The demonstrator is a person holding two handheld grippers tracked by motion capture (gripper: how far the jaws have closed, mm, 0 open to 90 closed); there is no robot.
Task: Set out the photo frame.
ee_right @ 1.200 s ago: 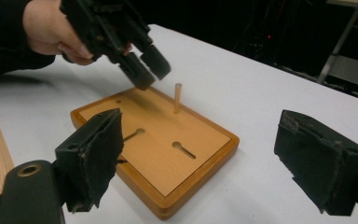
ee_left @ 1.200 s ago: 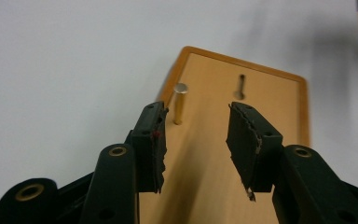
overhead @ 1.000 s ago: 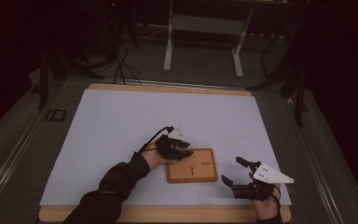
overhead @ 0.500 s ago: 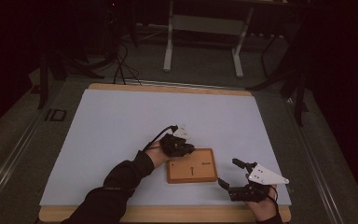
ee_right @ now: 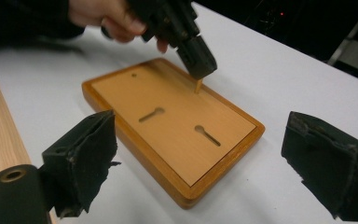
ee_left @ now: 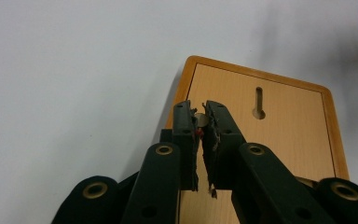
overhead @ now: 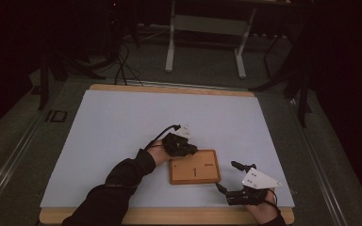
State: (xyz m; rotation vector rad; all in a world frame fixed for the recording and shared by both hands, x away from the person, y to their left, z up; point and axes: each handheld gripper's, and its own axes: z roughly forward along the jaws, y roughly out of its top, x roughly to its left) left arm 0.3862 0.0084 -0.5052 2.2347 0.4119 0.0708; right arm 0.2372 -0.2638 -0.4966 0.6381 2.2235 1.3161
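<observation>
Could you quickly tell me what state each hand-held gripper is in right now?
Left hand-held gripper: shut on a small pale wooden peg, tip at the rectangular wooden board.
Right hand-held gripper: open, holding nothing.

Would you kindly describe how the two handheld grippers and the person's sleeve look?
Both grippers are black with two blunt, foam-padded jaws and brass-coloured rivets. The left gripper trails a black cable and carries a small white part on top. The right gripper bears a pale grey three-cornered plate with small dark dots, and its pads look frayed. The person's left forearm wears a dark long sleeve.
</observation>
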